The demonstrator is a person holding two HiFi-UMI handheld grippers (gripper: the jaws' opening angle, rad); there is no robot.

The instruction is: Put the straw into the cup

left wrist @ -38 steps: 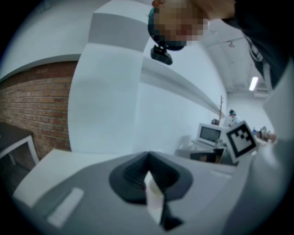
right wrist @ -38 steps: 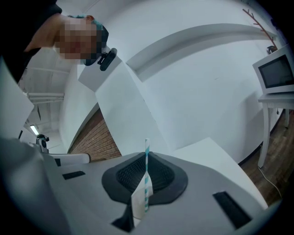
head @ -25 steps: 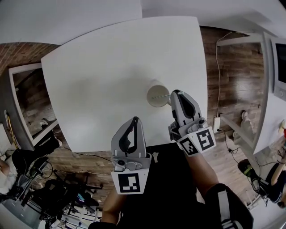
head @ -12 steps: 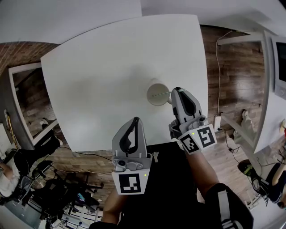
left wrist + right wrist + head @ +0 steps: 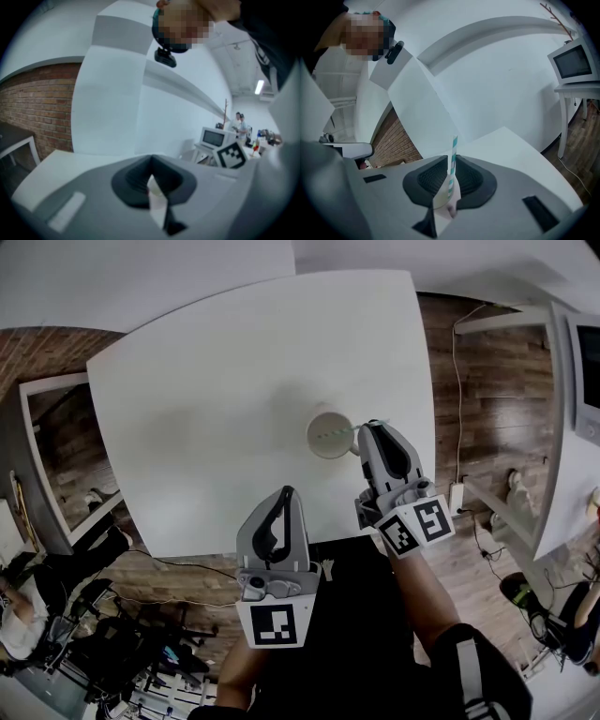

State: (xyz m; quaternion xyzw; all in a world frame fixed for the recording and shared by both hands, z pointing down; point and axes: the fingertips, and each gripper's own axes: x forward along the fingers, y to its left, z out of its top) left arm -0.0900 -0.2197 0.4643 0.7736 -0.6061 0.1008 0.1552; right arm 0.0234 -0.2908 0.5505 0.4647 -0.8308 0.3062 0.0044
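Note:
A pale paper cup (image 5: 323, 432) stands on the white table (image 5: 206, 390), toward its near right part. A teal-striped straw (image 5: 345, 431) slants from inside the cup up to my right gripper (image 5: 367, 430), which is shut on its upper part just right of the cup's rim. In the right gripper view the straw (image 5: 452, 161) sticks up between the closed jaws of the right gripper (image 5: 452, 183). My left gripper (image 5: 284, 493) hangs over the table's near edge, left of the cup and nearer to me, shut and holding nothing; the left gripper view shows the left gripper (image 5: 151, 180) with its jaws together.
Wooden floor surrounds the table. A white side table (image 5: 562, 456) stands to the right with cables beneath it. Black chairs and gear (image 5: 112, 643) crowd the floor at lower left. A microwave on a stand (image 5: 574, 61) sits beyond the table.
The straw looked level across the cup's mouth earlier; now it slants out toward the right gripper, which has shifted slightly away from me. The left gripper has stayed put.

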